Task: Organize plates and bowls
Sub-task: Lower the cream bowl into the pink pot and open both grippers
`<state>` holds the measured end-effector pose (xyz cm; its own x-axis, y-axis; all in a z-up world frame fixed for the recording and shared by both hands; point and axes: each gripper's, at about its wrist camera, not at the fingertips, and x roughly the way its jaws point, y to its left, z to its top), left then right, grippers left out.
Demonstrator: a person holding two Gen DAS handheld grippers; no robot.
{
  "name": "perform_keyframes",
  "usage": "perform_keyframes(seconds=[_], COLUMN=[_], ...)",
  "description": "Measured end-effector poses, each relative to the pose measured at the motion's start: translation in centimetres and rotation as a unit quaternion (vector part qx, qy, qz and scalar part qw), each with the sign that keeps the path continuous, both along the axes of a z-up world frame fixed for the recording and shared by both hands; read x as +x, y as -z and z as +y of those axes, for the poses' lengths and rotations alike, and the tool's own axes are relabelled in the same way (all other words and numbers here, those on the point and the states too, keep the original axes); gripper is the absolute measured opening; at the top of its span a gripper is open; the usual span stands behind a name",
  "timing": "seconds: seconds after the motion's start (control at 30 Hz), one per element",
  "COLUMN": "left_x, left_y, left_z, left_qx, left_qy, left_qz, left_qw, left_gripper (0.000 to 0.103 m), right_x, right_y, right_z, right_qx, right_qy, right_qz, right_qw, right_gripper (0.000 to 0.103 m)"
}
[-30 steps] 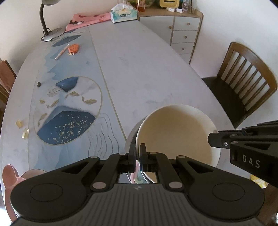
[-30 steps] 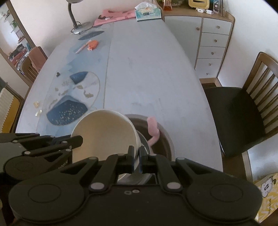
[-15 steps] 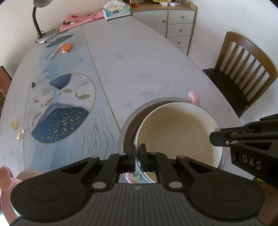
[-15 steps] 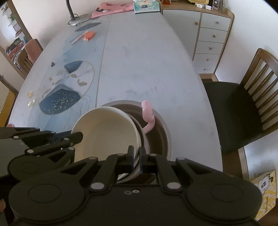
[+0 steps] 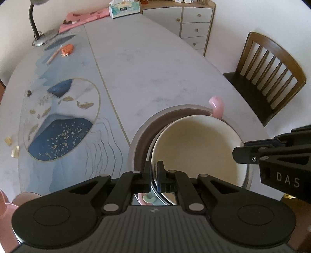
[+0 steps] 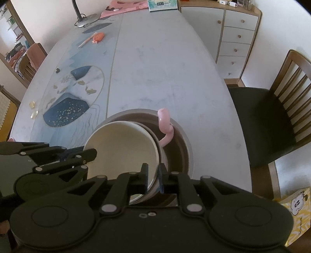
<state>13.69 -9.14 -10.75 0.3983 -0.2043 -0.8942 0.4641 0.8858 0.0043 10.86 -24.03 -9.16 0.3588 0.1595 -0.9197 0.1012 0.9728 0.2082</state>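
Note:
A cream bowl [image 5: 196, 149] [image 6: 120, 148] sits over a wide brown dish [image 5: 147, 134] [image 6: 180, 148] near the table's front edge. A pink hooked piece [image 5: 216, 106] [image 6: 165, 126] sticks up from the dish behind the bowl. My left gripper [image 5: 154, 171] is shut on the bowl's left rim. My right gripper [image 6: 153, 176] is shut on the bowl's right rim. Each gripper shows in the other's view, the right one in the left wrist view [image 5: 272, 153] and the left one in the right wrist view [image 6: 58, 157].
The oval table [image 5: 147, 64] carries a lamp [image 5: 38, 33], an orange item [image 5: 67, 48], a pink cloth and a tissue box [image 5: 123, 7] at the far end. A wooden chair [image 5: 266, 77] stands to the right. A pink dish [image 5: 5, 206] sits at the front left. Drawers [image 6: 237, 37] stand behind.
Both grippers have moved the cream bowl down and back over the brown dish. More of the dish's rim and the pink piece now show beyond the bowl.

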Motion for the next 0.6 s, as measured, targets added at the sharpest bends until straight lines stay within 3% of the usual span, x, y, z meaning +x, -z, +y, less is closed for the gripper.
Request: perform_keyframes(seconds=[0.23, 0.3, 0.6], left_x=[0.4, 0.5, 0.8], left_y=[-0.5, -0.8, -2.7], left_z=[1.0, 1.4, 2.8], left_qx=[-0.021, -0.025, -0.052], left_qy=[0.006, 0.005, 0.011], left_qz=[0.014, 0.012, -0.001], left_qw=[0.9997, 0.9996, 0.9986], left_gripper=[0.005, 0.005, 0.010], right_x=[-0.3, -0.5, -0.7], right_y=[-0.5, -0.8, -2.1], right_z=[-0.4, -0.4, -0.4], right_qx=[0.012, 0.010, 0.015], right_qy=[0.000, -0.002, 0.001], right_qz=[-0.005, -0.010, -0.023], right_qw=[1.000, 1.000, 1.000], right_gripper=[0.022, 0.029, 0.034])
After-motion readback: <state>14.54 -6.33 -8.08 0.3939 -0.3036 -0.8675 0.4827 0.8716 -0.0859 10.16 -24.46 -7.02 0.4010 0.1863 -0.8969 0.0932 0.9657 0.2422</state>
